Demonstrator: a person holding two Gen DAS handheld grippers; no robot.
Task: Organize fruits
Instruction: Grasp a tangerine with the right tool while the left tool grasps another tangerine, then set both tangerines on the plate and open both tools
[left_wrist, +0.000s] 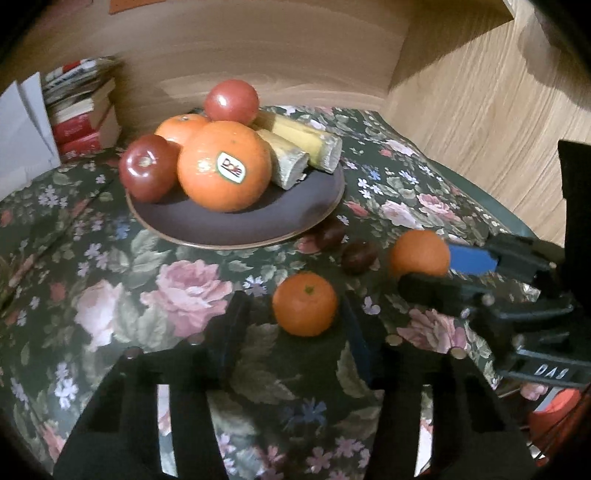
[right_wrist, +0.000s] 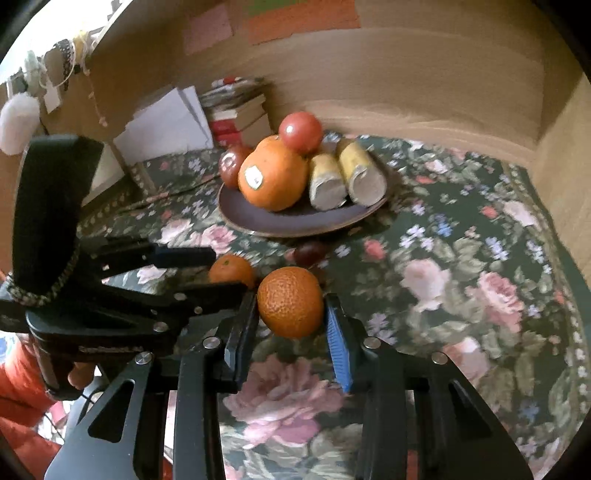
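Observation:
A dark plate (left_wrist: 236, 225) (right_wrist: 295, 221) holds a big orange with a Dole sticker (left_wrist: 224, 166) (right_wrist: 273, 177), a second orange (left_wrist: 181, 127), two red tomatoes (left_wrist: 147, 168) (left_wrist: 231, 101) and two banana pieces (left_wrist: 306, 138) (right_wrist: 343, 177). My left gripper (left_wrist: 295, 317) (right_wrist: 212, 269) is open around a small mandarin (left_wrist: 305, 303) (right_wrist: 231, 270) on the cloth. My right gripper (right_wrist: 291, 314) (left_wrist: 424, 269) is shut on another mandarin (right_wrist: 290, 302) (left_wrist: 420, 253). Two dark plums (left_wrist: 359, 257) (left_wrist: 330, 232) (right_wrist: 310, 252) lie before the plate.
A floral tablecloth (left_wrist: 184, 291) (right_wrist: 461, 277) covers the table. Stacked books (left_wrist: 83, 114) (right_wrist: 240, 110) and white paper (left_wrist: 22, 129) (right_wrist: 166, 122) stand at the back left. A wooden wall (left_wrist: 277, 48) closes the back and right side.

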